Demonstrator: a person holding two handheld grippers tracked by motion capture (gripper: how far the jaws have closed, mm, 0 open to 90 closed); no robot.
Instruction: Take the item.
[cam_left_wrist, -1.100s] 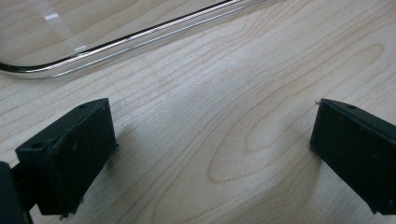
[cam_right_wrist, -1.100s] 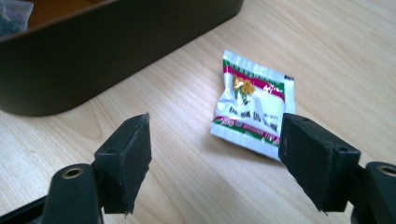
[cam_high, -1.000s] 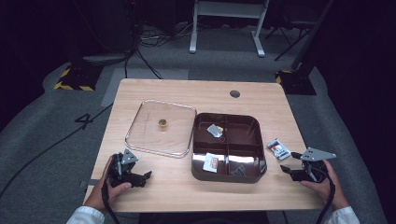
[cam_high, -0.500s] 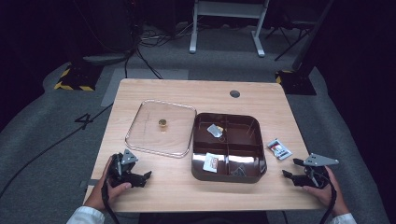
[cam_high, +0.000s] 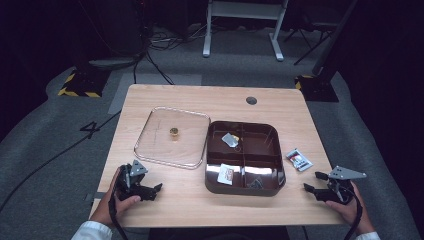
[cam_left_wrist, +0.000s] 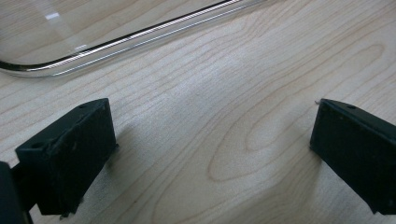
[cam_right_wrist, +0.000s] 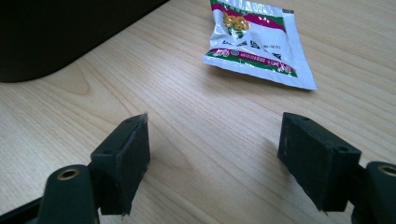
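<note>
**Sachet lies just ahead of the open right jaws**

Sachet (cam_right_wrist: 257, 44), a flat glossy foil packet in white with green and red bands and small print, lies on the wood just beyond the right gripper (cam_right_wrist: 212, 140), a little toward its right-hand jaw and apart from both jaws. Its surface is crinkled, with sealed, straight-cut edges. In the high view the same sachet (cam_high: 299, 160) rests between the right gripper (cam_high: 316, 182) and the dark tray (cam_high: 274, 150), touching neither.

That gripper's jaws stand wide apart with nothing between them; their blocks are matte black, squared and slightly scuffed at the edges, resting low over the table (cam_high: 200, 100), a pale wood top with clear wavy grain.

The left gripper (cam_left_wrist: 212, 140) also has its jaws spread wide and empty, with bare wood grain between them. Past its left-hand jaw runs the rounded corner of the clear lid (cam_left_wrist: 116, 42), a transparent plastic sheet with a raised, shiny rim. From above, the left gripper (cam_high: 150, 189) sits just below that lid (cam_high: 150, 135), which lies flat beside the tray and carries a small brass-coloured knob (cam_high: 173, 132).

The tray is a glossy dark brown rounded rectangle split into compartments. A far compartment holds a small silvery packet (cam_high: 230, 139); a near left one holds a white packet (cam_high: 226, 173); the near right one holds something dark, probably another small wrapper, too dim to make out.
</note>
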